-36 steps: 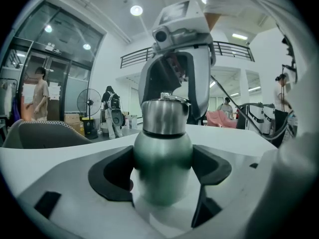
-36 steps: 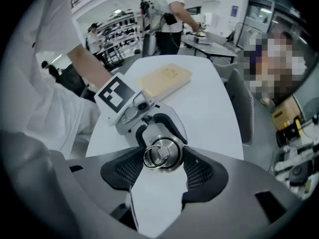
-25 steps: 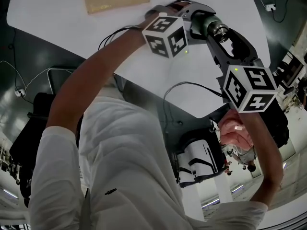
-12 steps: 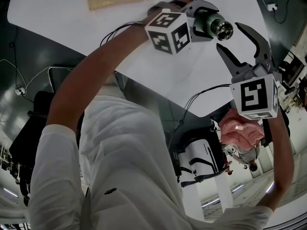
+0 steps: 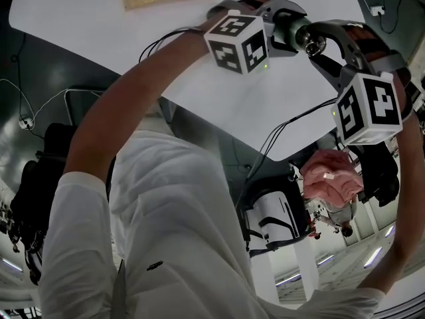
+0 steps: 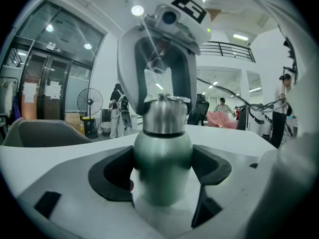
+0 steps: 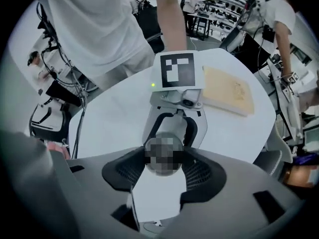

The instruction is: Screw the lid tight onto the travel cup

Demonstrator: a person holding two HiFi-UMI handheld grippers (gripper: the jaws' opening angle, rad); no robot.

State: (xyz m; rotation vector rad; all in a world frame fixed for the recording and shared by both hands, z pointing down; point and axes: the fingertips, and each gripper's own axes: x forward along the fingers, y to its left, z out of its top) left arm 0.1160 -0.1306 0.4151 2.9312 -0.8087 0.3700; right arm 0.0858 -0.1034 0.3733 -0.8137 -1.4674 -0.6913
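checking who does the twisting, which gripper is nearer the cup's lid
Right. The right gripper has the lid between its jaws, which have just been closing; the left gripper clamps the travel cup body below it.

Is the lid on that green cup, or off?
On: the silver lid sits atop the green cup; how tight, cannot tell.

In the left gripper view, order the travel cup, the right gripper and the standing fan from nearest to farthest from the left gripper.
1. The travel cup, between the left gripper's jaws.
2. The right gripper, above it; its jaws have just been closing on the lid.
3. The standing fan, far back left.
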